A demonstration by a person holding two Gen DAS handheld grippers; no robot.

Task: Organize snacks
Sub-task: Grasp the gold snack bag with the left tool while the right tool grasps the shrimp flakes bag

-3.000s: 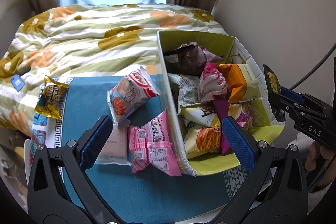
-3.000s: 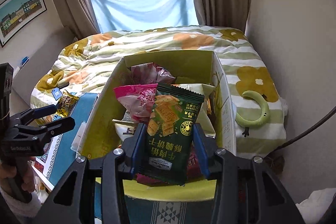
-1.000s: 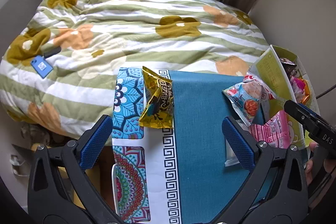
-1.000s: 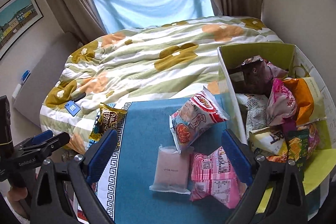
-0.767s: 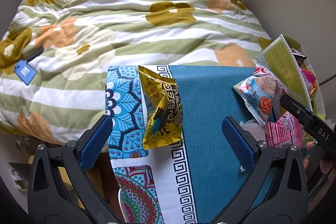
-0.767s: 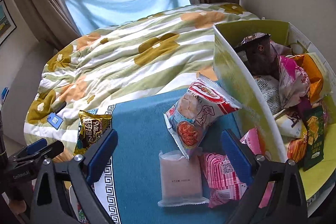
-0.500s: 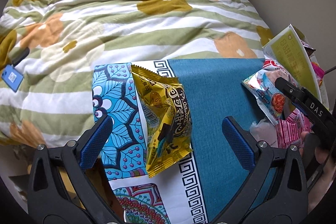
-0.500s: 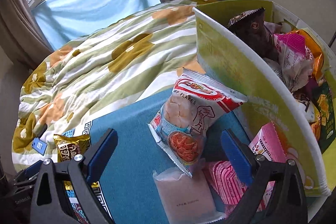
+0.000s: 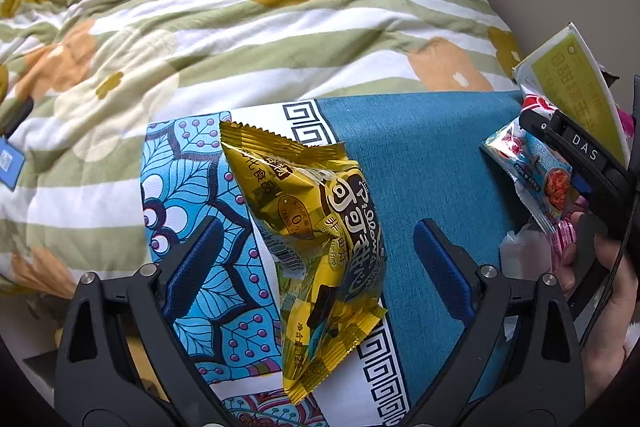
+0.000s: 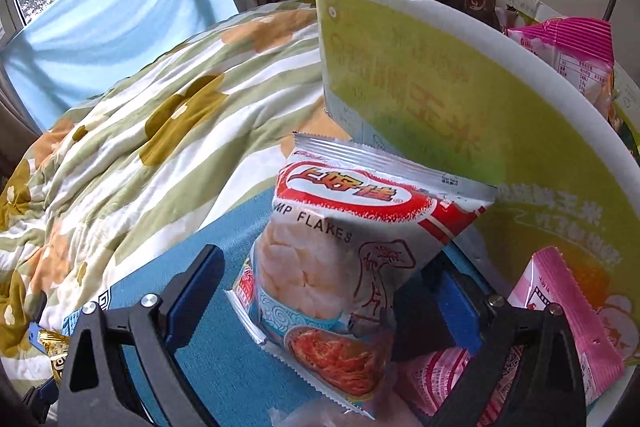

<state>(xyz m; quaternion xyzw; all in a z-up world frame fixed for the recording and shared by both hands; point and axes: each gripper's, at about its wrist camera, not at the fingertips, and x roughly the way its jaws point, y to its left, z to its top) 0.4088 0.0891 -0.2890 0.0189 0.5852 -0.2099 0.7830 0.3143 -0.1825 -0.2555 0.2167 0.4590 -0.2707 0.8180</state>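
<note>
Pointing steeply down, left gripper (image 9: 316, 253) closing around gold packet (image 9: 316, 247); right gripper (image 10: 326, 287) wide astride shrimp-flakes bag (image 10: 340, 251).

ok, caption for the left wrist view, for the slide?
Left hand-held gripper closing around a gold snack bag lying on the patterned cloth.

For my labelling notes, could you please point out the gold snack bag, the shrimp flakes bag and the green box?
gold snack bag (image 9: 320, 239), left wrist view, bag's printed middle.
shrimp flakes bag (image 10: 332, 259), right wrist view, bag's front face.
green box (image 10: 432, 107), right wrist view, outer side wall.
</note>
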